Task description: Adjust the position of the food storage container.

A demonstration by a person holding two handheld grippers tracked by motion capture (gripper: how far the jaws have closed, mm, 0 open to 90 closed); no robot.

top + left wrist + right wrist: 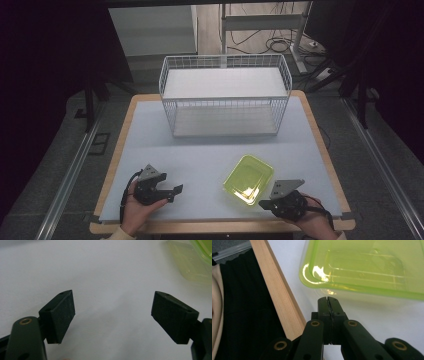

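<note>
Tray (248,178), a translucent yellow-green one, lies on the surface (200,155) just ahead of the right hand-held gripper (264,204), whose jaws are pressed together with nothing between them. In the right gripper view the closed tips (328,300) sit just short of the tray's (362,267) near rim, apart from it, with the wooden edge (279,295) of the surface running along the left. The person's right hand (312,222) holds this hand-held gripper at the near right corner of the surface.

The left hand-held gripper (172,192) rests near the front edge on the left, held by the left hand (137,212); its jaws stand wide apart and hold nothing. In its own view the bare surface (107,277) lies between the two pads (61,315), and the tray (192,262) shows beyond the right jaw, well apart from it.

Farther off, past both hand-held grippers, a white wire basket (225,95) stands at the back of the surface.
</note>
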